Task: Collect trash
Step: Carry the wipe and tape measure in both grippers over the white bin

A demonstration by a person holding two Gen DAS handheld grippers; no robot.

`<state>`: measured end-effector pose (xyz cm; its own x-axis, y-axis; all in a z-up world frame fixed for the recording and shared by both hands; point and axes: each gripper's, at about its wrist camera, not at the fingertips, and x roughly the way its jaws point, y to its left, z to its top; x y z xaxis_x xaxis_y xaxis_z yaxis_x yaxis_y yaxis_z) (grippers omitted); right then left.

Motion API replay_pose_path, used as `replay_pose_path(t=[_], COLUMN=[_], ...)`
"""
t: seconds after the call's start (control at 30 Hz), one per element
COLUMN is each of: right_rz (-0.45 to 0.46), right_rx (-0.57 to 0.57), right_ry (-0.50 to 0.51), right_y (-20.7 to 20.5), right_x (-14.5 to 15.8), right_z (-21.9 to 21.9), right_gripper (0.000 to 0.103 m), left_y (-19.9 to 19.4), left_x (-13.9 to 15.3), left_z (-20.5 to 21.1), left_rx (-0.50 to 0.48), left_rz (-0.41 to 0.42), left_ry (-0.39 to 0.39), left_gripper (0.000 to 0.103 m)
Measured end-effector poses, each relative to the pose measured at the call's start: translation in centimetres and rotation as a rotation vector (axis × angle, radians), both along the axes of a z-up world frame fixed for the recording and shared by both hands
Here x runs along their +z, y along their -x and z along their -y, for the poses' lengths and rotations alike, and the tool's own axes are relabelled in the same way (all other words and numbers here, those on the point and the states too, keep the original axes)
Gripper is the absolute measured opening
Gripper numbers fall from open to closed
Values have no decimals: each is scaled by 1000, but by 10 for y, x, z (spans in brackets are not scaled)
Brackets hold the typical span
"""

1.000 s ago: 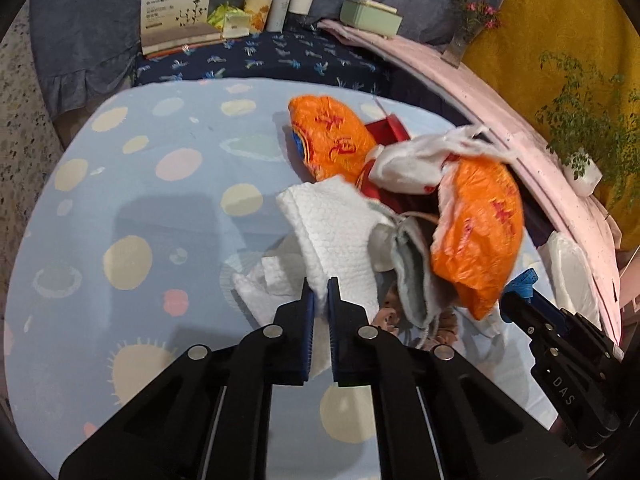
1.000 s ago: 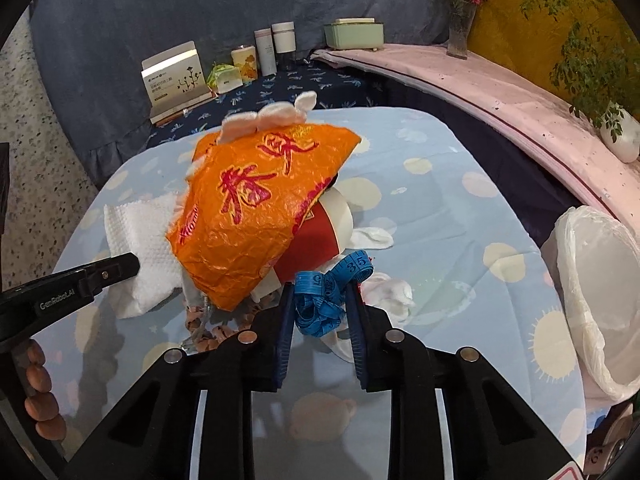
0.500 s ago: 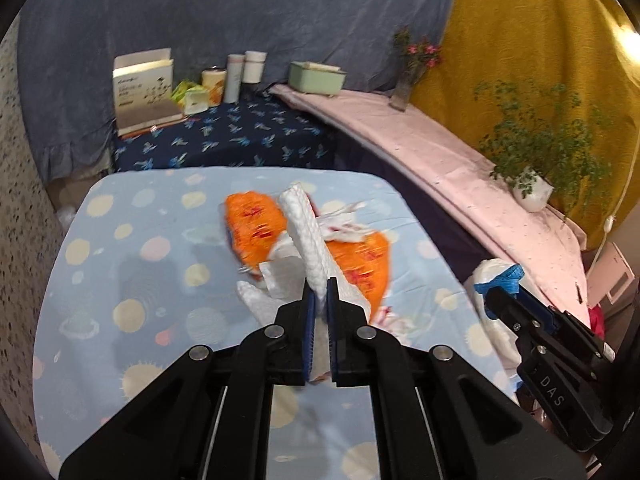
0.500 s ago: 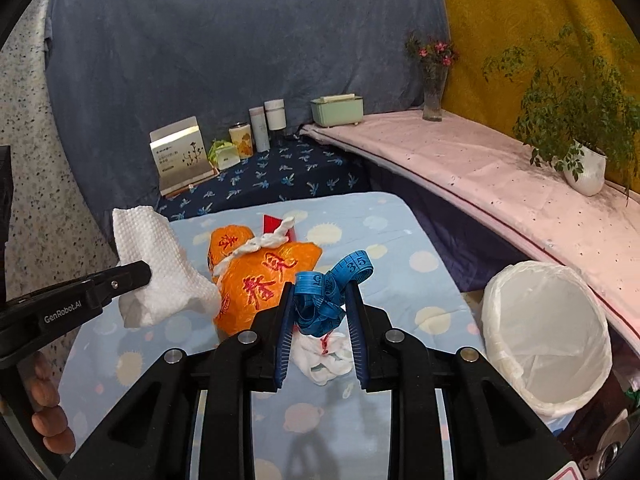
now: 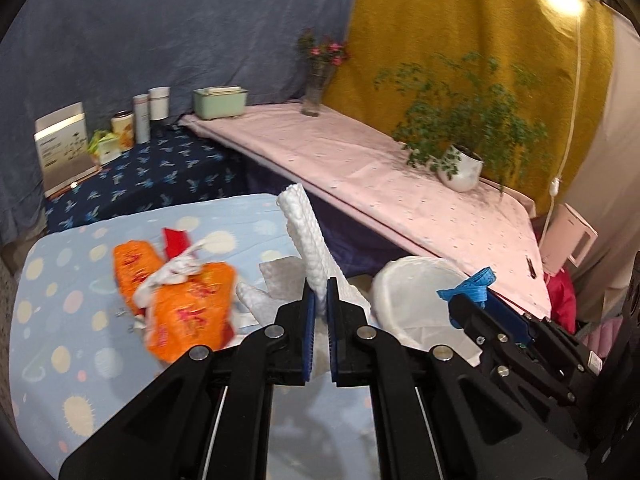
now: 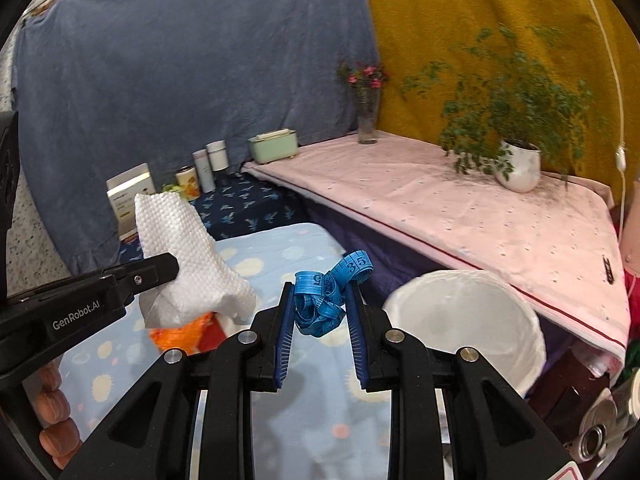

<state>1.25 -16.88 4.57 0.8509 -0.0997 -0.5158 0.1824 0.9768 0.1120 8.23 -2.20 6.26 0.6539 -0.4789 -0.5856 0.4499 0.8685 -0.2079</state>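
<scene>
My left gripper [image 5: 319, 294] is shut on a white paper towel [image 5: 306, 236] and holds it up above the table; the towel also shows in the right wrist view [image 6: 188, 264]. My right gripper [image 6: 320, 300] is shut on a bunched blue measuring tape [image 6: 326, 294], also seen at the right of the left wrist view [image 5: 474, 282]. A white-lined trash bin [image 6: 472, 320] stands beside the table's right edge, below and right of both grippers. Orange bags with white tissue [image 5: 180, 296] lie on the dotted blue table [image 5: 60, 320].
A pink-covered shelf [image 6: 460, 208] with a potted plant [image 6: 516, 164], a flower vase [image 6: 368, 120] and a green box [image 6: 274, 146] runs behind the bin. Jars and a carton [image 5: 64, 144] stand on a dark blue cloth at the back.
Both grippers have risen and swung right toward the bin, carrying the paper towel and the tape. The orange bags now lie lower and to the left.
</scene>
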Motion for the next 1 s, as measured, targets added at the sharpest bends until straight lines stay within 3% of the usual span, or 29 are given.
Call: replay_pose_path(t=[0.43,0.93,0.97,1.0], right_rz=[-10,-59,-62,-63], right_rx=[-199,-284,-285,-287], right_ry=[-31,-68,-69,-69], right_y=[29,17,15,14], right_x=[-13,-42,-43,-44], right_z=[98,159,161,162], right_gripper=[24,24,24,24], left_y=[10,-13,-15,-17], left_x=[-5,-36,-37,-39], left_z=[117,208,210,212], left_rx=[-220,-324,-322,-310], left_rz=[0,-59,-60,-62], left_ry=[-13,-62,-65,-72], left_gripper=[5,7,10,24])
